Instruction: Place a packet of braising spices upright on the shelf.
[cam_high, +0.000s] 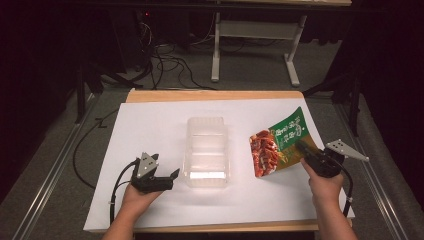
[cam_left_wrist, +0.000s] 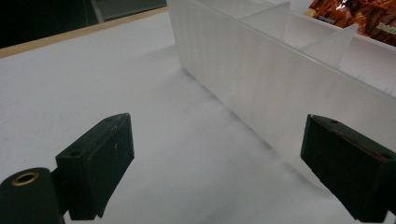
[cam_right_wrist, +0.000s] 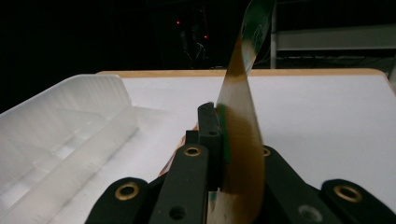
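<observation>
Now right tool (cam_high: 303, 149) pinching snack pouch (cam_high: 276, 144) edge — raised, beside clear tray (cam_high: 206, 150)

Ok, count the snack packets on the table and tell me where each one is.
1. The snack packet is right of the clear plastic tray, lifted off the white sheet and pinched at its edge in the right claw. Any others would be hidden from these views.

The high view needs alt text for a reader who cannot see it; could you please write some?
The right gripper is shut on the edge of a green and red snack packet, holding it above a white table to the right of a clear plastic container. The left gripper rests open on the table at the container's left.
</observation>
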